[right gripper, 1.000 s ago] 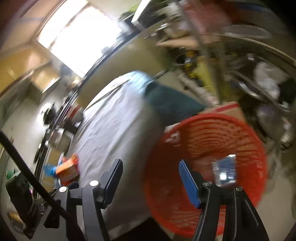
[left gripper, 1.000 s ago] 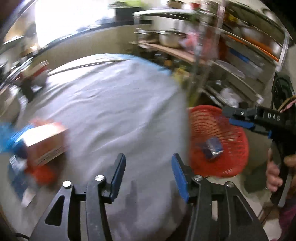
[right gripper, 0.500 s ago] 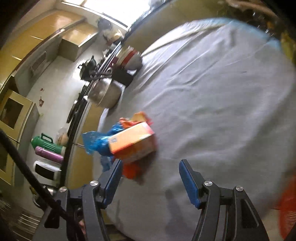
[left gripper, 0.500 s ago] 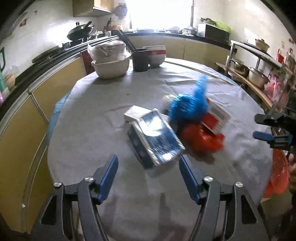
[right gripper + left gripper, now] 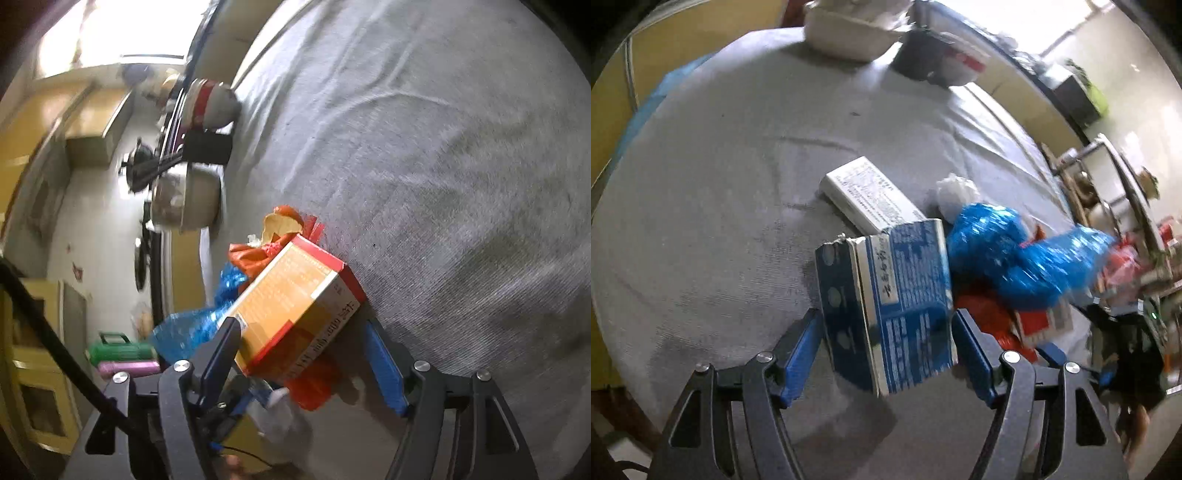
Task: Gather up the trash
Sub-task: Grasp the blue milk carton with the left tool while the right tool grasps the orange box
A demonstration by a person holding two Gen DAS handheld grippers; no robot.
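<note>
A pile of trash lies on the grey-clothed round table (image 5: 701, 206). In the left wrist view a blue carton (image 5: 890, 306) stands between the fingers of my open left gripper (image 5: 886, 354). Behind it lie a white box (image 5: 868, 195), a blue plastic bag (image 5: 1015, 254), a white crumpled wad (image 5: 956, 192) and red wrapping (image 5: 993, 317). In the right wrist view an orange and red carton (image 5: 299, 306) sits between the fingers of my open right gripper (image 5: 303, 365), with red wrapping (image 5: 314, 384) under it and the blue bag (image 5: 192, 332) to its left.
A white basin (image 5: 849, 33), a dark cup (image 5: 919, 55) and a red-and-white bowl (image 5: 960, 62) stand at the table's far edge. A metal shelf rack (image 5: 1119, 195) is at the right. Yellow cabinets (image 5: 37, 406) and a counter line the wall.
Both grippers have closed in on the trash pile. The blue carton now sits between the left fingers and the orange carton between the right fingers. Both stay open.
</note>
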